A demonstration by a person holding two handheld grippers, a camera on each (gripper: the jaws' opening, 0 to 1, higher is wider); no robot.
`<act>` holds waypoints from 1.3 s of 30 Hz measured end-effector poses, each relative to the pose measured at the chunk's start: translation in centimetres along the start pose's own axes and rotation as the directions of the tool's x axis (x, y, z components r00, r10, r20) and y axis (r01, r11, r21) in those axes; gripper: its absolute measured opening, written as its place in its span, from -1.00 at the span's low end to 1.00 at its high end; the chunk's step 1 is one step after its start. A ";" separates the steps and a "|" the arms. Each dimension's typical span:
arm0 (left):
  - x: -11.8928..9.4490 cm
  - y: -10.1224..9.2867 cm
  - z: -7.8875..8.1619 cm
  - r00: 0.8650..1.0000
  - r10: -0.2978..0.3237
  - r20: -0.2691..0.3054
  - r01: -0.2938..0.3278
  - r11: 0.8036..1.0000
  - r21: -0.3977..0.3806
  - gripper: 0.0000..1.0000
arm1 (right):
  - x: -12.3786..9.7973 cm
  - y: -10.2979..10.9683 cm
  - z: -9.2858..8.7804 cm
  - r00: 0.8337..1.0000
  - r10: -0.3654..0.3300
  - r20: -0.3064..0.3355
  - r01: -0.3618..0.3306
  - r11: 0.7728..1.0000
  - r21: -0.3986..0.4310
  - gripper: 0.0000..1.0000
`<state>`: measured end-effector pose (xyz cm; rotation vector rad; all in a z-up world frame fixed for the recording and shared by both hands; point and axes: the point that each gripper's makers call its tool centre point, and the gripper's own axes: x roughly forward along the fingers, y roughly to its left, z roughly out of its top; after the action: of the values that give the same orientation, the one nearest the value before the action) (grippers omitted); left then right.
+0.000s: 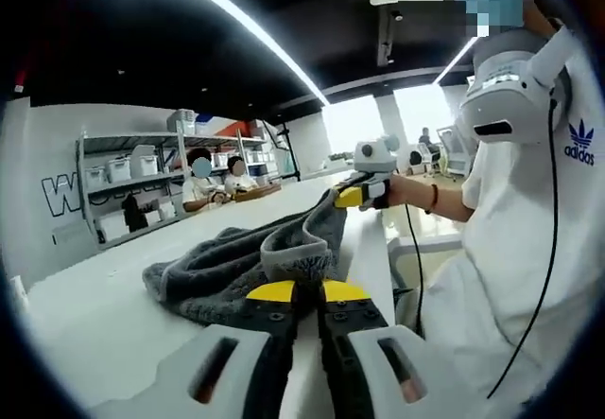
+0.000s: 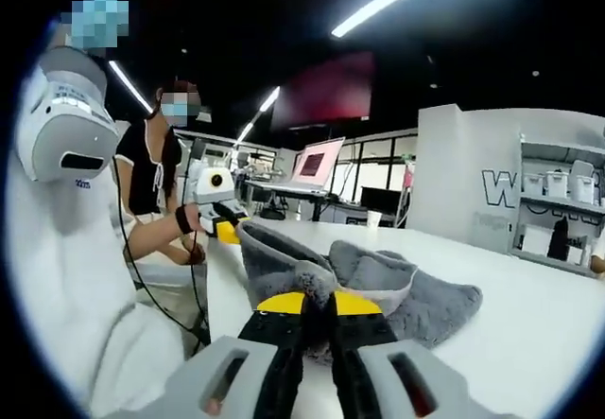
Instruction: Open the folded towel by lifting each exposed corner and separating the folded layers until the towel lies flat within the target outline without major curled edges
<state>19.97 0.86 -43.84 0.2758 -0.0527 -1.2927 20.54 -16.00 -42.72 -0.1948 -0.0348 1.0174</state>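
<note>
Pinching grey towel [image 1: 248,266] corners, both hand-held grippers, outline not discernible

In the left gripper view the left gripper [image 1: 308,293] rises from the bottom with its yellow-tipped jaws pressed together, a fold of the grey towel [image 1: 236,268] pinched between them above the table's near edge. The right gripper [image 1: 352,195] shows farther along that edge, closed on another towel corner and held by a hand [image 1: 397,190] with a banded wrist. The person's forearm reaches out from a white shirt.
</note>
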 end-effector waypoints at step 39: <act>-0.9 -4.2 1.5 0.983 -0.184 0.015 0.182 0.979 0.091 -0.78 | -2.5 4.6 -1.4 0.965 0.247 -0.093 -0.255 0.962 -0.092 -0.73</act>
<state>15.49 0.46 -43.29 0.3488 -0.1072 -1.4789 15.50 -16.00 -44.76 -0.3414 0.0115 1.2615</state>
